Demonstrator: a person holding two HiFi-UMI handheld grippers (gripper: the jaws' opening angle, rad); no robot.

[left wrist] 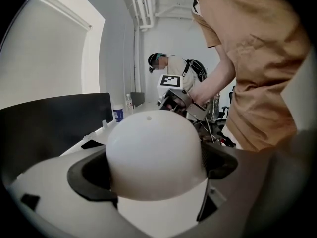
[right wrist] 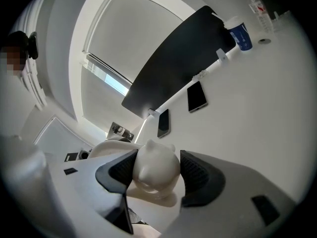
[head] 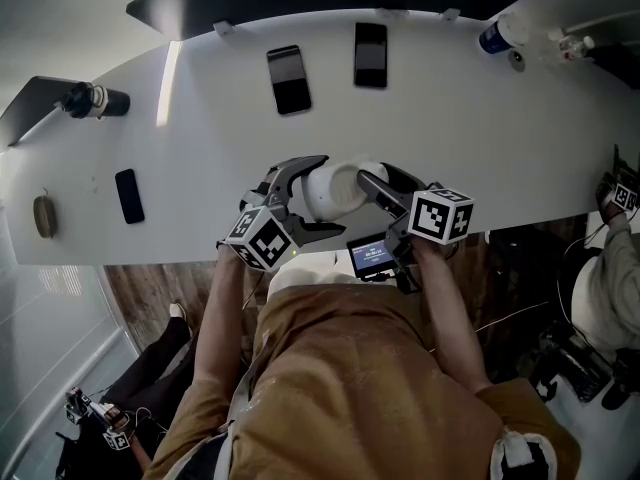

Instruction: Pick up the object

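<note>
A white, rounded object (head: pixel 335 188) hangs just above the front edge of the white table (head: pixel 200 148), between both grippers. My left gripper (head: pixel 325 194) stands open around its broad domed end (left wrist: pixel 153 152), and dark gaps show beside the dome in the left gripper view. My right gripper (head: pixel 375 186) is shut on the object's narrow end, a small knob with two little bumps (right wrist: pixel 157 170); both black pads (right wrist: pixel 119 170) press on it. The object's middle is partly hidden by the jaws.
Two dark phones (head: pixel 289 80) (head: pixel 370 55) lie at the back of the table and a smaller one (head: pixel 129 196) at the left. A blue-labelled bottle (head: pixel 497 35) stands back right. Another person (head: pixel 610 288) stands at the right.
</note>
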